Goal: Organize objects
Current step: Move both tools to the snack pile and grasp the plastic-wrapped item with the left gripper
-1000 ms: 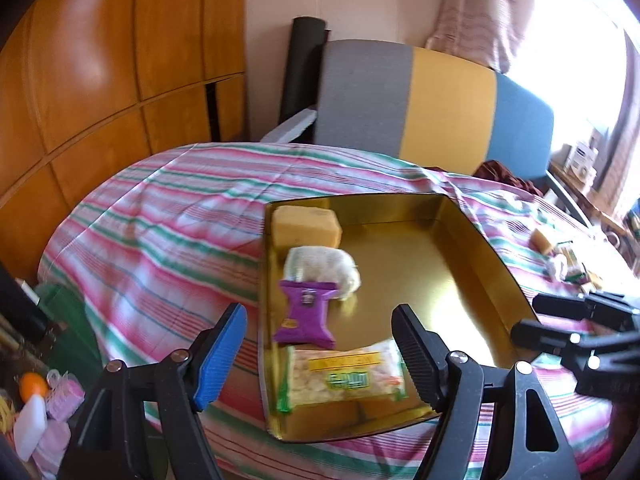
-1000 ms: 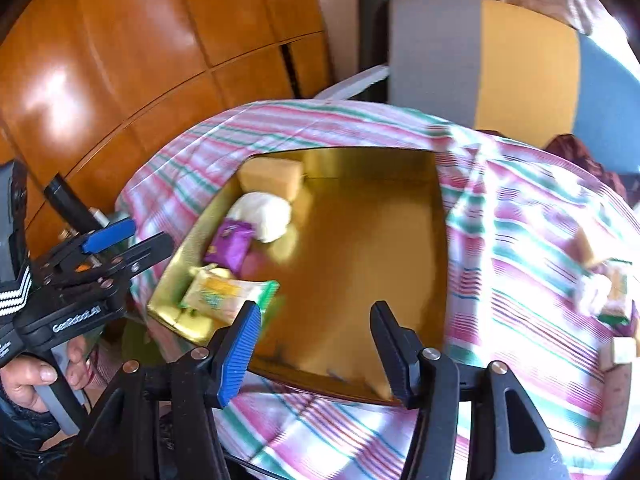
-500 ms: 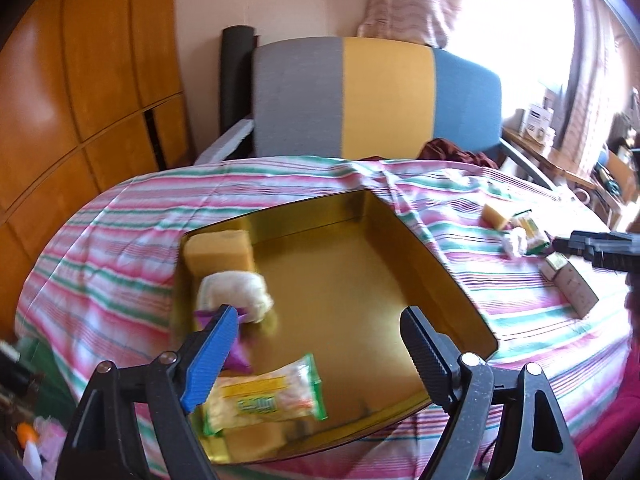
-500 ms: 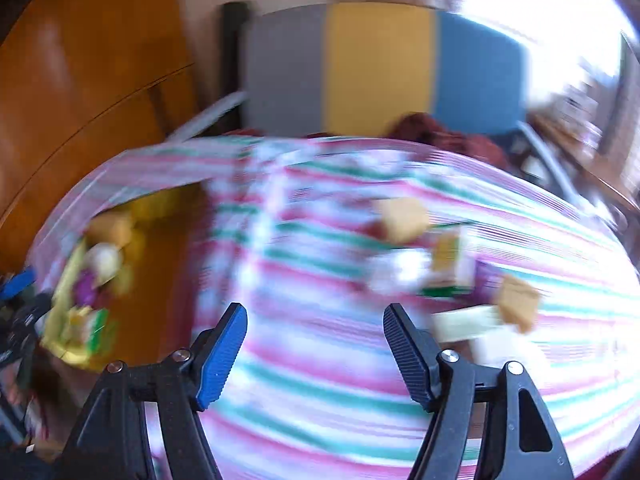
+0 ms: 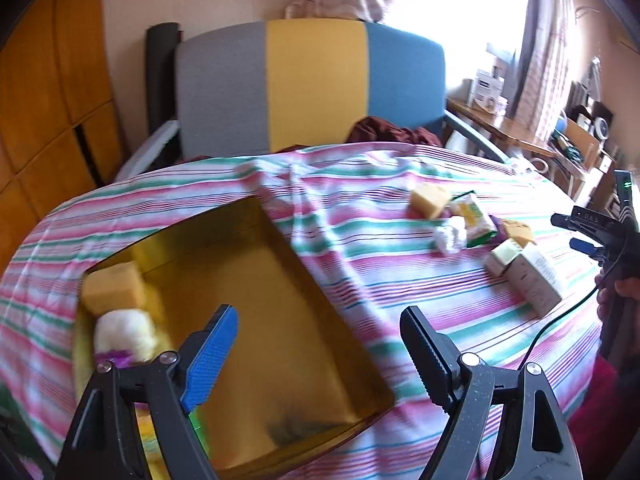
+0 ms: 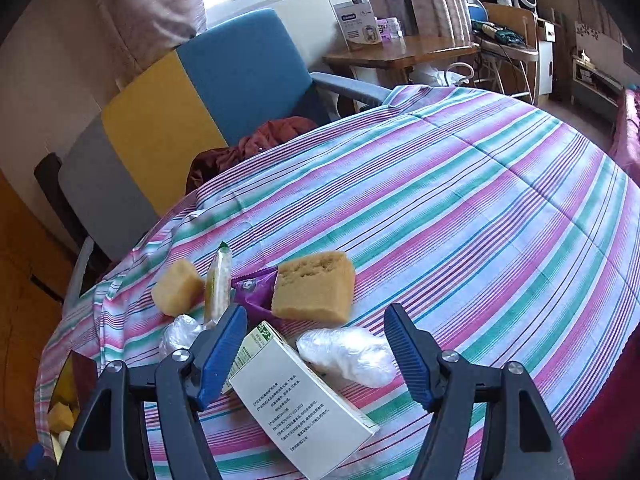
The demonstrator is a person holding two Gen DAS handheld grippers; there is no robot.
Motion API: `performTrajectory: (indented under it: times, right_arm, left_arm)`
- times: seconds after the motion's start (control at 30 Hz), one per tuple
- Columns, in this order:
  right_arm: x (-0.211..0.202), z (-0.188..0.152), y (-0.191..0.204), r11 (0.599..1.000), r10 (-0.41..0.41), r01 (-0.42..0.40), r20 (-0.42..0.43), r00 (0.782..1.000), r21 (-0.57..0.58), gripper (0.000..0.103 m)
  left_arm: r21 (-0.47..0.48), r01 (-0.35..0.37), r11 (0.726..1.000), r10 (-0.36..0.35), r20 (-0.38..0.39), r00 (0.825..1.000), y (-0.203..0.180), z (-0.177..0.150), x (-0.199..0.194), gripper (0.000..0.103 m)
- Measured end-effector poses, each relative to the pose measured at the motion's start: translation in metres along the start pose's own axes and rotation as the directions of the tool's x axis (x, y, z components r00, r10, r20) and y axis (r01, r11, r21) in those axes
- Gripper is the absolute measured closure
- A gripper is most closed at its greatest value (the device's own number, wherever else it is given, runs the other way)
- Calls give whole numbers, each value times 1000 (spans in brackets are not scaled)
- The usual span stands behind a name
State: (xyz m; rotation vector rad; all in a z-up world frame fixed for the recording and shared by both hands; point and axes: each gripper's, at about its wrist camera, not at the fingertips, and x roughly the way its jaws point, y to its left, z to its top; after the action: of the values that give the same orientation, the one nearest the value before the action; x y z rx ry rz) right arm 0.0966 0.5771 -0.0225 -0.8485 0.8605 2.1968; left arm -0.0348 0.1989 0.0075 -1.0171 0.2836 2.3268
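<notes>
Jaws apart and empty, the right gripper (image 6: 312, 350) hangs above a white carton (image 6: 304, 408) near the front edge of the striped tablecloth (image 6: 460, 216), a clear plastic wad (image 6: 346, 350) just beside the carton. Beyond lie a tan sponge (image 6: 314, 286), a purple wrapper (image 6: 254, 292), a green-edged snack packet (image 6: 218, 288) and a smaller sponge (image 6: 176, 288). The left gripper (image 5: 318, 350), also spread and empty, hangs over the gold tray (image 5: 320, 304) at the cloth's left end, where a yellow sponge (image 5: 114, 288) and a white bundle (image 5: 124, 334) sit along its left wall.

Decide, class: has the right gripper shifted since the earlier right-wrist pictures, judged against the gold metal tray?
Yes. The right gripper swung away from the gold metal tray, now at the picture's left edge.
</notes>
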Motion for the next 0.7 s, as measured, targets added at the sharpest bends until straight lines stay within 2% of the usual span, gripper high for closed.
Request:
performTrajectory:
  times: [0.2, 0.37, 0.53, 0.7]
  right_arm:
    - [5, 1, -13, 995, 49, -45, -51, 998, 86, 31]
    - [3, 3, -26, 985, 62, -54, -41, 997, 162, 31]
    - [8, 4, -42, 966, 93, -76, -59, 994, 249, 31]
    - [9, 5, -43, 959, 123, -102, -65, 990, 264, 31]
  left_arm:
    - [72, 63, 995, -60, -50, 997, -48, 23, 38, 19]
    - [109, 105, 988, -94, -96, 991, -81, 39, 73, 22]
    - [152, 124, 981, -107, -115, 988, -106, 55, 106, 23]
    - [156, 148, 977, -130, -118, 984, -124, 71, 134, 23]
